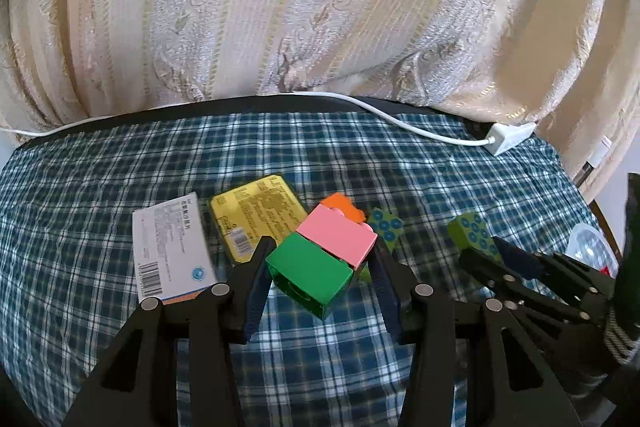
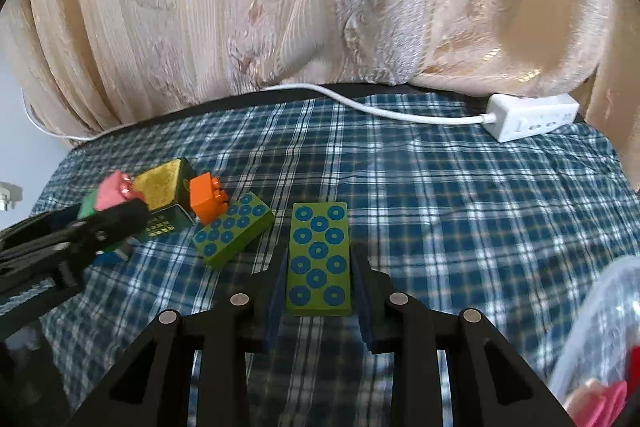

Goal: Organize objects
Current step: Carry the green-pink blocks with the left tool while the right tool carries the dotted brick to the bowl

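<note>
Both hands are loaded mid-sort. The left hand-held gripper (image 1: 320,267) clamps a joined green-and-pink brick (image 1: 320,259) at centre frame; the right hand-held gripper (image 2: 319,287) pinches a dotted green block (image 2: 319,259). Lower right, a clear container (image 2: 600,327) waits. Several pieces remain loose on the plaid tabletop (image 2: 480,207).

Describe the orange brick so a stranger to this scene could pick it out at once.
Start at the blue plaid cloth in front of the cream curtain. Near its left side lies a cluster of toys beside a yellow-faced box; the orange brick sits there, next to a green block with blue rings. It is the only orange piece, plain and studded, and no gripper holds it.
</note>
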The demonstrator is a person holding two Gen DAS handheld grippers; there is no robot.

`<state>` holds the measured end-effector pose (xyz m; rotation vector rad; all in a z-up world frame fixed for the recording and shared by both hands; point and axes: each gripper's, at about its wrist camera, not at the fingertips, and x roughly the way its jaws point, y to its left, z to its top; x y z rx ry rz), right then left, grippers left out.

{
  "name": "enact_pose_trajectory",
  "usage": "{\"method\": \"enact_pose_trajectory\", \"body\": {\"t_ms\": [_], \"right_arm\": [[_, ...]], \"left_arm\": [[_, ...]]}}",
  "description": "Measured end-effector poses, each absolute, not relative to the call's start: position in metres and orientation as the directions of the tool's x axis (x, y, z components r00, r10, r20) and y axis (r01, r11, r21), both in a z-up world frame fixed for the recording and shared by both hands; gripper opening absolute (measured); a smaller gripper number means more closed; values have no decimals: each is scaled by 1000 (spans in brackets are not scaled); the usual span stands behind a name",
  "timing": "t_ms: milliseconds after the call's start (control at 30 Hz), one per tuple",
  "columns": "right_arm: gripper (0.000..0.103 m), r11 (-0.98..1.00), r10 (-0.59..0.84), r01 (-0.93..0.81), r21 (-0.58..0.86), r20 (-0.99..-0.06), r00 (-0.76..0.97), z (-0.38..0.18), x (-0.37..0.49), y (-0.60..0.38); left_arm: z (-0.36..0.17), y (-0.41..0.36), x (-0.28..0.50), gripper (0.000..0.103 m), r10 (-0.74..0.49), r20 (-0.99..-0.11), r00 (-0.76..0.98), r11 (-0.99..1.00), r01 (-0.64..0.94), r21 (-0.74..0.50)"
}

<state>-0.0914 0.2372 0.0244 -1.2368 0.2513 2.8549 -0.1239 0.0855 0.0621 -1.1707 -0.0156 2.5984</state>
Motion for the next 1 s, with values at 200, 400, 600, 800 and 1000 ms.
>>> {"method": "enact_pose_trajectory", "body": {"t_ms": [200, 400, 600, 800, 1000], "right_arm": [[32, -979, -43, -110, 174, -697, -716, 38, -61, 251], [32, -968, -16, -158, 197, -673, -740, 48, -30, 272], [32, -952, 32, -220, 211, -648, -761, 56, -2, 300], [32, -923, 100, -310, 227, -636, -765, 59, 29, 337], [32, -885, 165, -398, 242, -637, -753, 55, 56, 374]], "left_arm": [[64, 102, -114, 49, 286, -729, -622, -947, -300, -116], [67, 116, -103, 49, 304, -724, -619, -936, -337, -105], [68, 131, -92, 49, 316, -725, -612, -925, -369, -91], [70, 149, -76, 49, 334, -725, -603, -909, -408, -80], [69, 173, -59, 49, 361, -729, -581, -887, -457, -74]]}}
